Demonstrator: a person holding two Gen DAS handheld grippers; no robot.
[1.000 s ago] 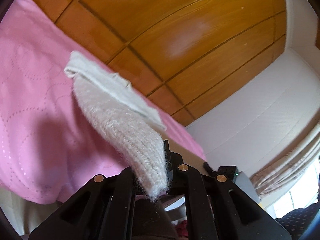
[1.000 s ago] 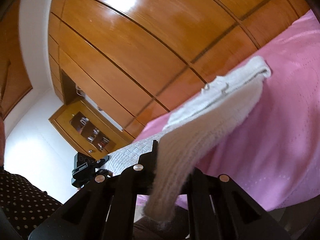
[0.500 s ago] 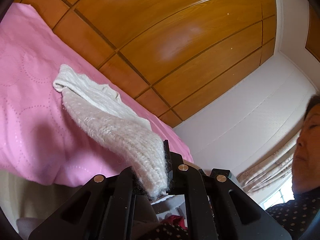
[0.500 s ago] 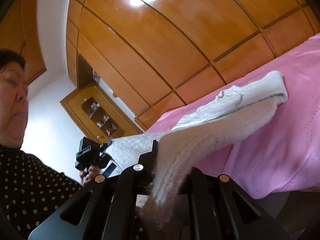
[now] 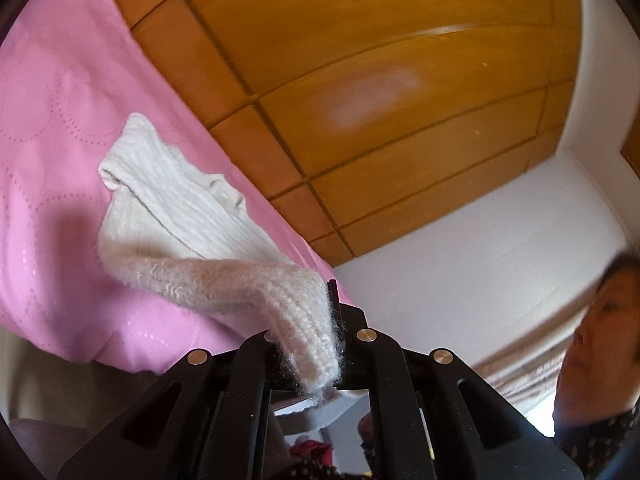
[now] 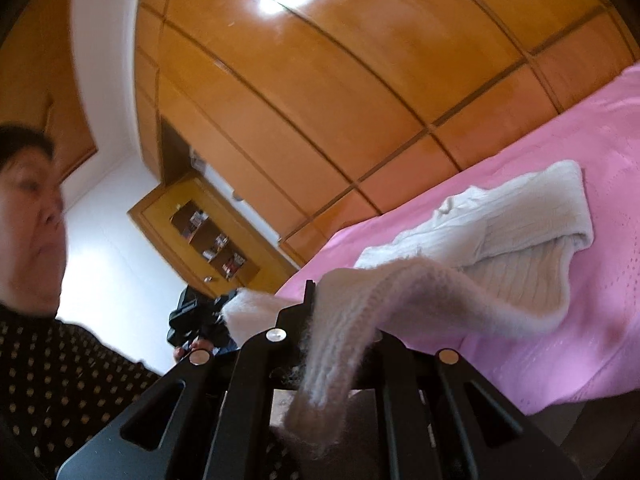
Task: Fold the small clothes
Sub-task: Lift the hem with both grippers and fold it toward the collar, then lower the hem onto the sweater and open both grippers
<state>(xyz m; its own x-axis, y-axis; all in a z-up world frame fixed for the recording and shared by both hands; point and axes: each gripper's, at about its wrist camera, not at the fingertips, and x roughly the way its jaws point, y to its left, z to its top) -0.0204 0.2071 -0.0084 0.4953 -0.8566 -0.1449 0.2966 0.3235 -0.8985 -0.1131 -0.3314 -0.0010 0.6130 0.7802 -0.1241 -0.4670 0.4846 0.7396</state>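
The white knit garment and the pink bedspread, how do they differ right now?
The white knit garment is ribbed and fuzzy; the pink bedspread is smooth with dotted circle patterns. The garment is small and partly lifted, its near edge pinched in the left tongs and right tongs; the bedspread is far larger and lies flat, draping over the bed edge. Both are soft fabric.

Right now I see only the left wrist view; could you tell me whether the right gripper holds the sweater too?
Observer: Yes, the right gripper is shut on the sweater's near edge.
Operator: Does that edge run straight across to mine?
Observer: It does; a lifted strip spans from there to the left gripper, above the bed.
Operator: What lies behind my gripper?
Observer: A wooden shelf holding small items.
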